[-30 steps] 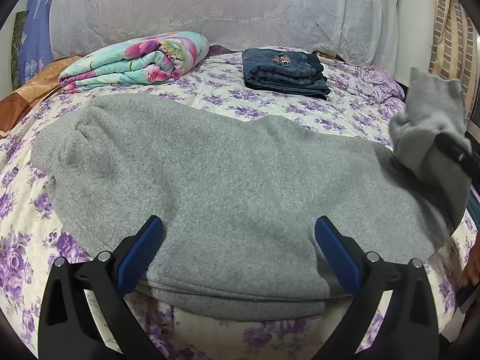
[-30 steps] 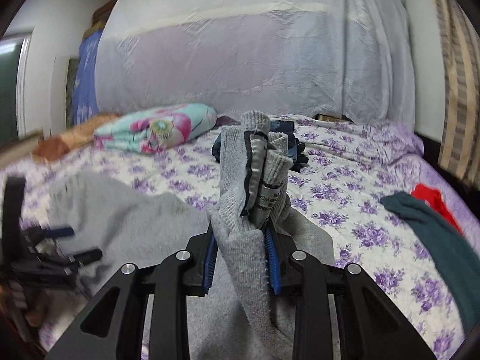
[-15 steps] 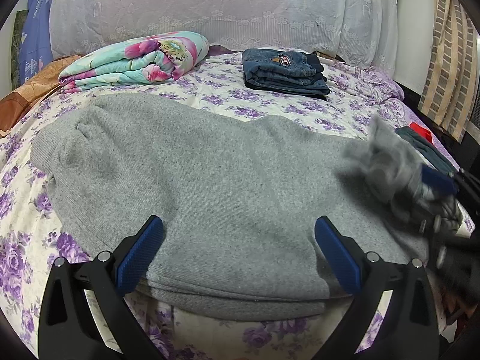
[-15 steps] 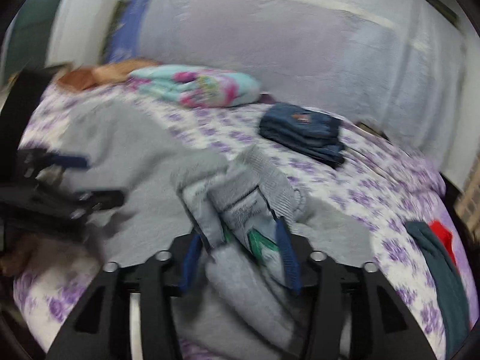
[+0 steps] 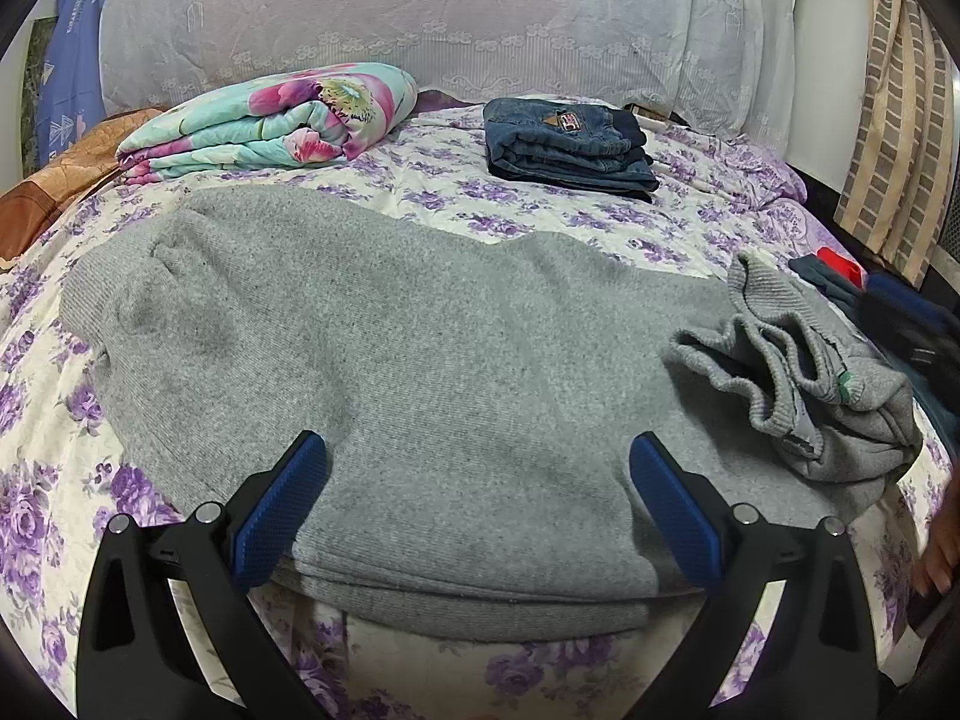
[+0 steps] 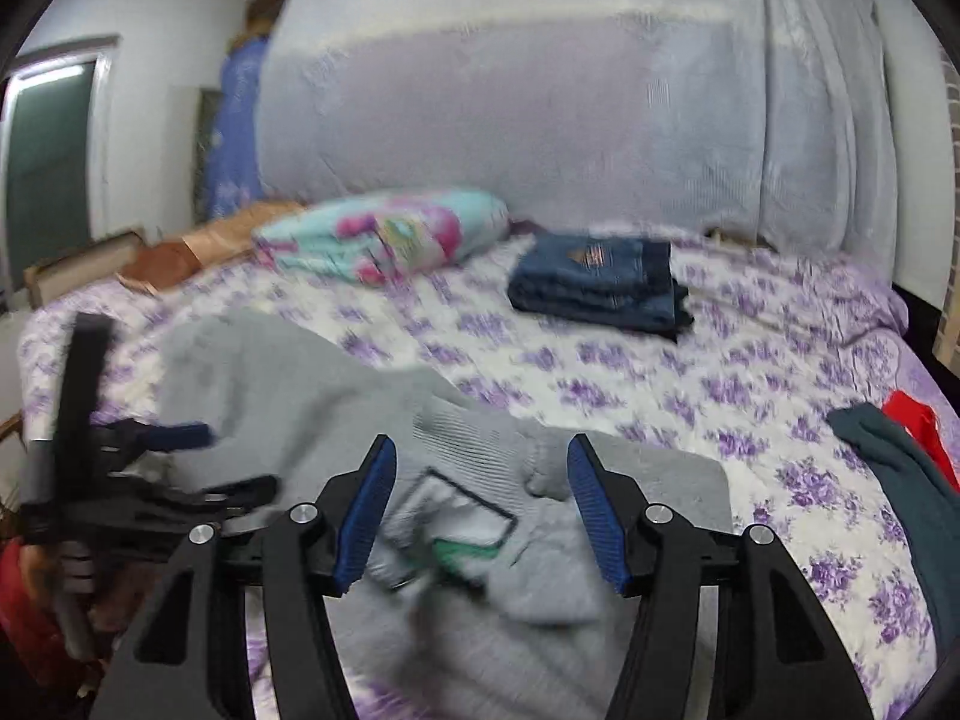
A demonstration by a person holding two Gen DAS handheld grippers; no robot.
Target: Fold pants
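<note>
Because the grey pants (image 5: 390, 360) lie spread flat across the floral bedsheet (image 5: 720, 192), long axis running left-right w/ the near hem hanging at the bed's front edge, most of the fabric is already smoothed for a fold; only the right end is bunched, a crumpled heap of waistband (image 5: 798, 372) dropped back onto the main body. The right gripper (image 6: 480, 504) has just been opening: its blue pads stand apart w/ the waistband and its label lying loose below and between them, not pinched, so that end looks released, prob. laid over as a first fold. The left gripper (image 5: 474, 498) is spread wide too, hovering over the near hem, gripping nothing, seemingly waiting to pin or pick up the edge. Further back, folded jeans (image 5: 570, 138) sit well apart, next to a rolled floral quilt (image 5: 270, 120); dark green and red clothes (image 6: 900, 456) lie at the far right, likely pending.
</note>
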